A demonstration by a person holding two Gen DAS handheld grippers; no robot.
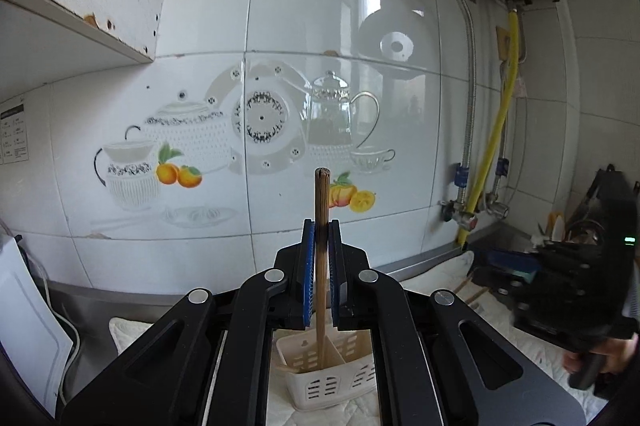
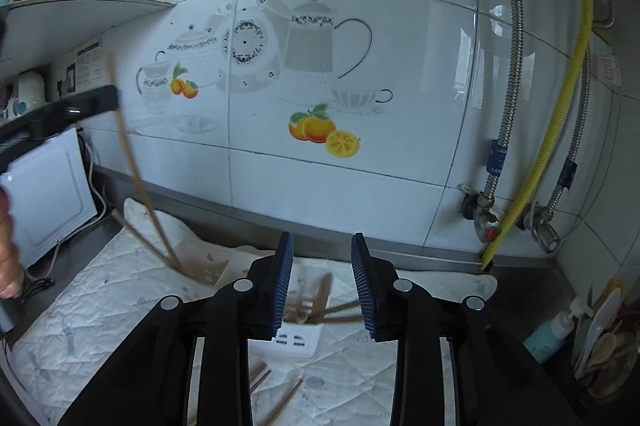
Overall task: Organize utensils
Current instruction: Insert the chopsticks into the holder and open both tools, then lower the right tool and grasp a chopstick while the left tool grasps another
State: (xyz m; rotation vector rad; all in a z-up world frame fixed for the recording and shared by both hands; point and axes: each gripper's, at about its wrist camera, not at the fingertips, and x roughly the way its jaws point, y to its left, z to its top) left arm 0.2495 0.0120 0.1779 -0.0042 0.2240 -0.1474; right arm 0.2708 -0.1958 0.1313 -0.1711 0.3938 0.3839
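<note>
the chopstick [image 1: 321, 250] stands near upright, clamped between the blue pads of the left gripper [image 1: 321, 238], its lower end down in the rear left compartment of the white slotted holder [image 1: 320, 382] on the quilted cloth [image 2: 100, 310]. in the right wrist view a second stick leans in the same compartment.

risk: the grip sits high on a long thin stick. if the tip presses on the divider or the holder floor, the stick may pivot between the pads or tip the light holder. letting go while the stick leans could let it fall against the rim.

the right gripper [image 2: 322, 282] has its jaws apart with nothing between the pads. a second white caddy [image 2: 298, 340] sits just below and beyond its fingertips, chopsticks in it splaying rightward, and loose chopsticks [image 2: 280, 398] lie on the cloth nearer the camera. a careless descent could knock those.

room: tiled wall [image 1: 360, 26] close behind, a shelf edge [image 1: 80, 26] upper left, a white appliance [image 2: 48, 194] at the left margin, pipes and valves [image 2: 490, 218] to the right. open space lies upward and toward the person.
</note>
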